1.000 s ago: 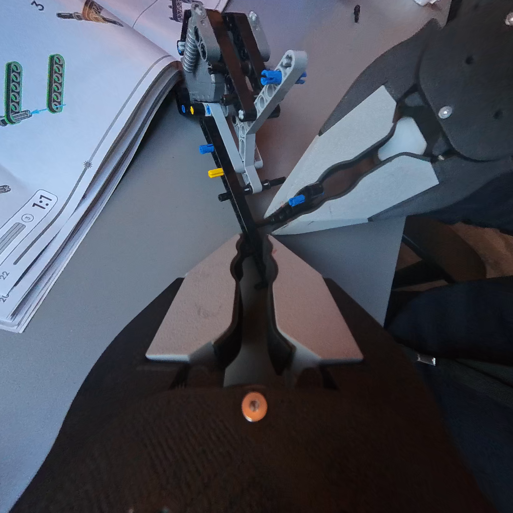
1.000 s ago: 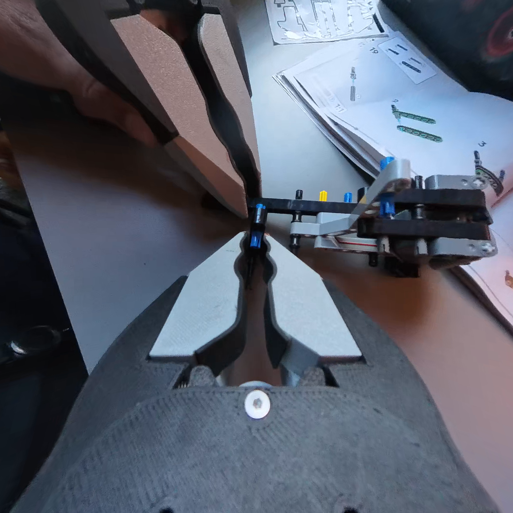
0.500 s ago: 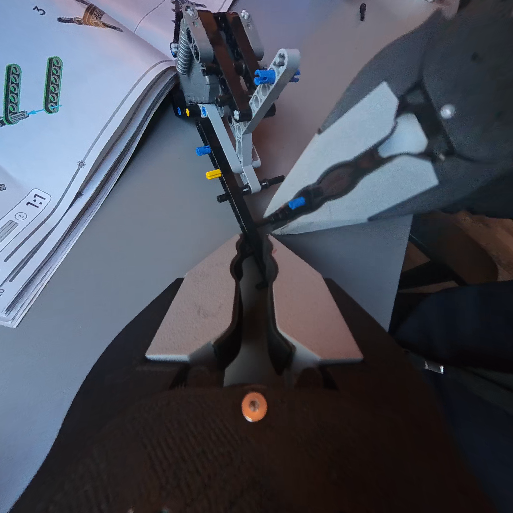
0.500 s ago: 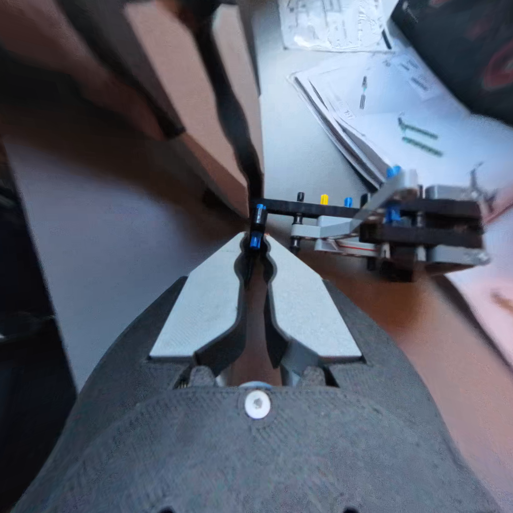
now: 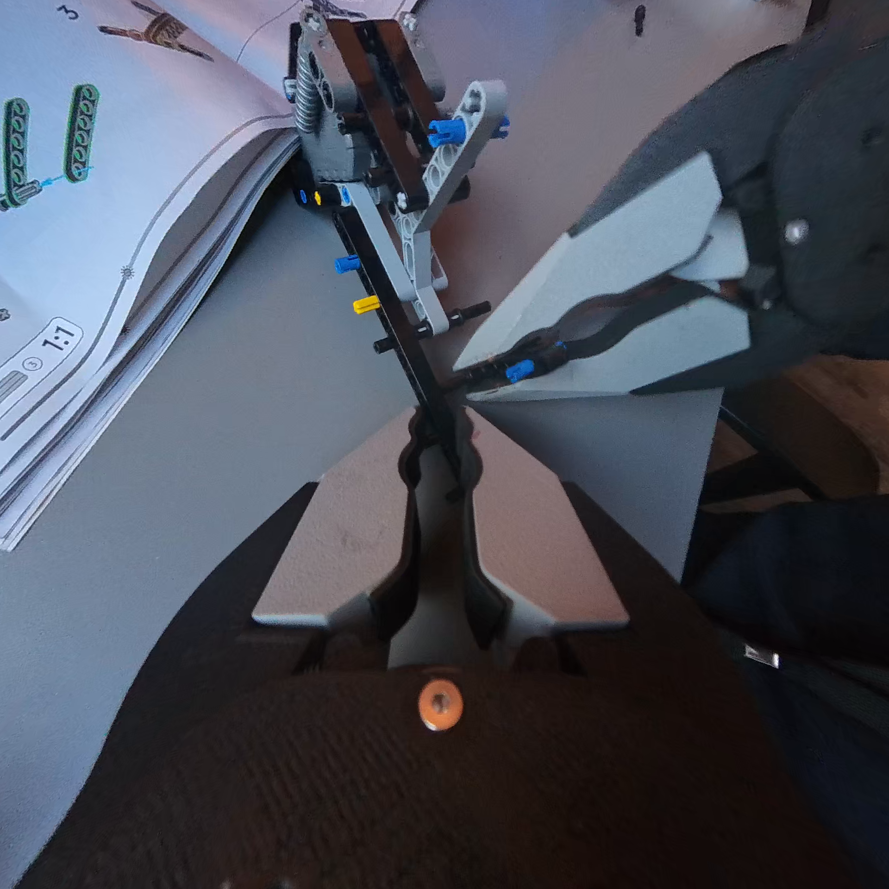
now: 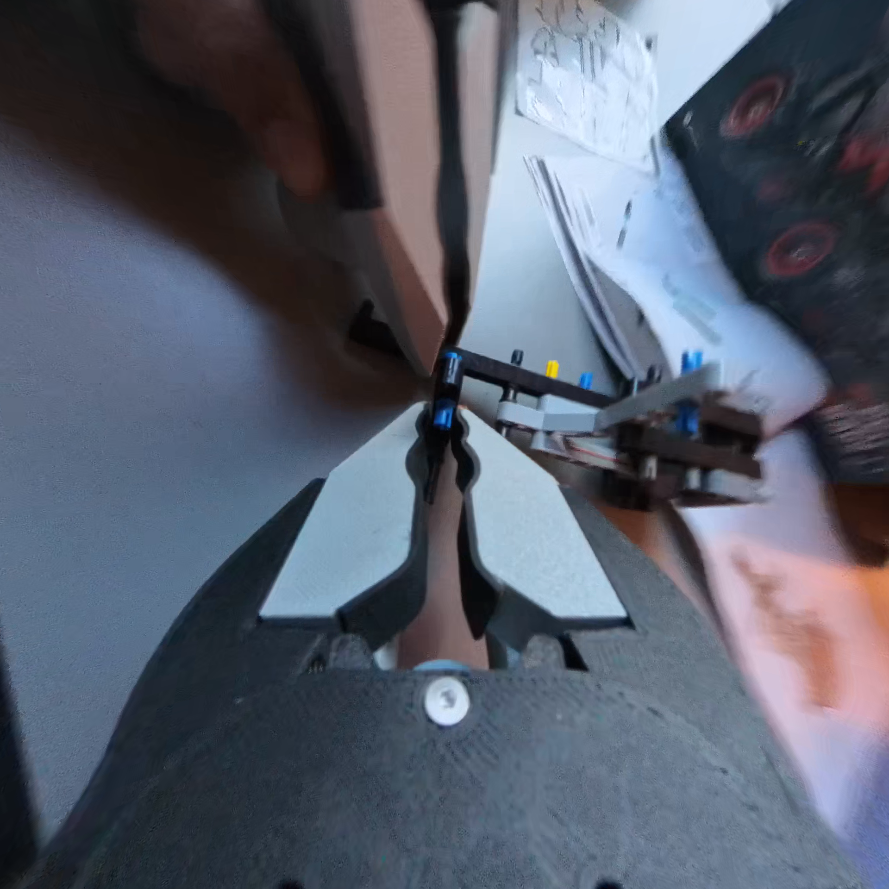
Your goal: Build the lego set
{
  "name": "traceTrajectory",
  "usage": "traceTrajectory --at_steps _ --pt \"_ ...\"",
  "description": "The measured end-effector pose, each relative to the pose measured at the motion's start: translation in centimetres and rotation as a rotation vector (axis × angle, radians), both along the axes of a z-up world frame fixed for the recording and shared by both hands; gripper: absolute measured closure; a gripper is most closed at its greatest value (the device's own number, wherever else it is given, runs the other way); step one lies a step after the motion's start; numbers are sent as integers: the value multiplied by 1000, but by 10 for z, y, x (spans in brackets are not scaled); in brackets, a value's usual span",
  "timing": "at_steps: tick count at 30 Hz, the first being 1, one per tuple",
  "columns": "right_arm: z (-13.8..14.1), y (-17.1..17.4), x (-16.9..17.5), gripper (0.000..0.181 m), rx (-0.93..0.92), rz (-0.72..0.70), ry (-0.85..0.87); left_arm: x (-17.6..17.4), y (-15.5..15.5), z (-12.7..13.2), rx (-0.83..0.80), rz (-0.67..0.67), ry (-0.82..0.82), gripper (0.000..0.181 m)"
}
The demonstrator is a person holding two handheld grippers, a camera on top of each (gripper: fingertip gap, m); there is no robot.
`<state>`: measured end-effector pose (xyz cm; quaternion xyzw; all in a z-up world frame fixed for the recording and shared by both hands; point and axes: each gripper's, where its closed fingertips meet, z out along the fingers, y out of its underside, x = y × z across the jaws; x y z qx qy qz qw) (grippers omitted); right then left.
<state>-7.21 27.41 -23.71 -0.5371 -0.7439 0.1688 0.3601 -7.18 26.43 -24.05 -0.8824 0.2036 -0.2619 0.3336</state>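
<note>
Showing only rightward: dark box (image 6: 793, 202).

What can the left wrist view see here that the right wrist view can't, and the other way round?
Only the left wrist view shows the grey coil spring on the lego model and the table's corner. Only the right wrist view shows a black box with red circles and a clear plastic bag. Both show the instruction booklet, the yellow pin, and each hand-held gripper: left, right.
</note>
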Motion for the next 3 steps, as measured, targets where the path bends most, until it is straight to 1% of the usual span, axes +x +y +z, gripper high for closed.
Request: traceTrajectory --at_steps 1,2,3 --pt "0 -1 -2 176 -181 -45 14 -1 1 0 3 3 5 171" --pt "2 -2 -3 176 -294 -66 22 -2 1 0 4 5 6 171" --pt "3 -2 -3 176 -355 -78 25 -2 1 0 7 6 9 171"
